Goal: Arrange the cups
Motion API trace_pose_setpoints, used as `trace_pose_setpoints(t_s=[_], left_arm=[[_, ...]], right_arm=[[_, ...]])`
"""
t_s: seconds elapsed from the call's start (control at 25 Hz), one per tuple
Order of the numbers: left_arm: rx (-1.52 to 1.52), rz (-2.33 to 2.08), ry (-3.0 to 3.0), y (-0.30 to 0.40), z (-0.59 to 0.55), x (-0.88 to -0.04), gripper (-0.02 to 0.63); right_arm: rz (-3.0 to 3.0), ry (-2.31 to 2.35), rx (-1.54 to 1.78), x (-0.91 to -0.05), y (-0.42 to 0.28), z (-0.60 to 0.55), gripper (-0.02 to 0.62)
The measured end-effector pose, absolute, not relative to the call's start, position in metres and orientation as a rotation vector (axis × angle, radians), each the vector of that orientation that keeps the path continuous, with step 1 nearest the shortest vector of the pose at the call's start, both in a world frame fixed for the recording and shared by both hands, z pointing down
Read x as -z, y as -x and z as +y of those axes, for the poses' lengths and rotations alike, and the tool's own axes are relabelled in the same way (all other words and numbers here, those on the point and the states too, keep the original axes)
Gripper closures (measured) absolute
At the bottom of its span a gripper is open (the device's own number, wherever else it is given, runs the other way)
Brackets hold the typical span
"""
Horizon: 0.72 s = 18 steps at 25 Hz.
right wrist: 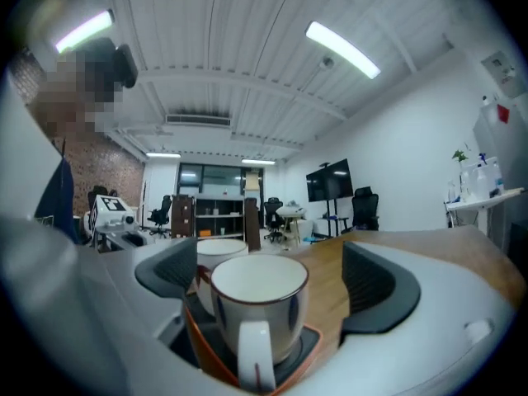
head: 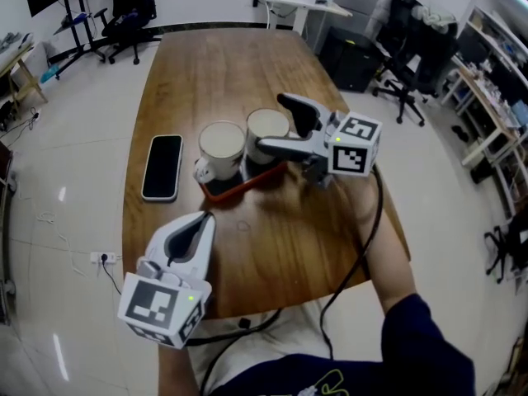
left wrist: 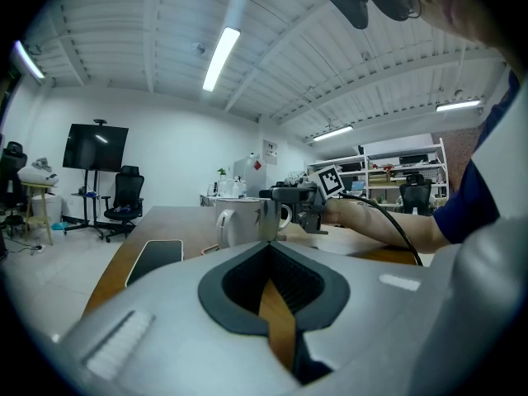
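Head view steeply down on table [head: 214,73]; both gripper views level, cups [head: 221,141] shared.

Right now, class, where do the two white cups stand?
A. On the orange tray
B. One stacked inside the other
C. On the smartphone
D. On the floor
A: one white cup and the other white cup stand side by side on the orange tray, while the smartphone lies apart from it on the wooden table.

White tile floor [head: 78,81], office chairs [head: 132,15], wall monitor [left wrist: 95,148].
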State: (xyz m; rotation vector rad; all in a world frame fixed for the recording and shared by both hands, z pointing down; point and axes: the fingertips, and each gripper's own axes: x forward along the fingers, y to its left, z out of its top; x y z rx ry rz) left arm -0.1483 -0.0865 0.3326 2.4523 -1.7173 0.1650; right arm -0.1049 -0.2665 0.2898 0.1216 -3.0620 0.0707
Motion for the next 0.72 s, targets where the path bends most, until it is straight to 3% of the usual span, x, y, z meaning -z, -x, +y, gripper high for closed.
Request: trace_pose_setpoints(t_s=[0.12,0.28,0.4,0.6,0.72], left_arm=[[-0.16,-1.715,-2.452,0.148,-0.086,-0.334,0.603],[-0.156,-1.718,-2.452,0.149,-0.085,-0.333,0.603],[-0.157,-1.715,-2.456,0.149,-0.085,-0.332,0.603],[-0.159,-1.714,-2.453,0.15,-0.084,-0.333,0.603],[-0.157,-1.715,-2.45,0.15,-0.085,-0.334,0.603]], right_arm=[[-3.167,-0.203,-0.077,-0.268,0.086,-0.278,0.039],[-3.256,-0.257,-0.133,-0.246,0.058,-0.289,0.071],[-3.285,-0.319,-0.155,-0.24,0.041,-0.297,0.198],[-3.243,-0.573,-0.143,-0.247,0.015,-0.322,0.586],[-3.171,-0.696,-0.194,-0.263,0.007,-0.34,0.586]])
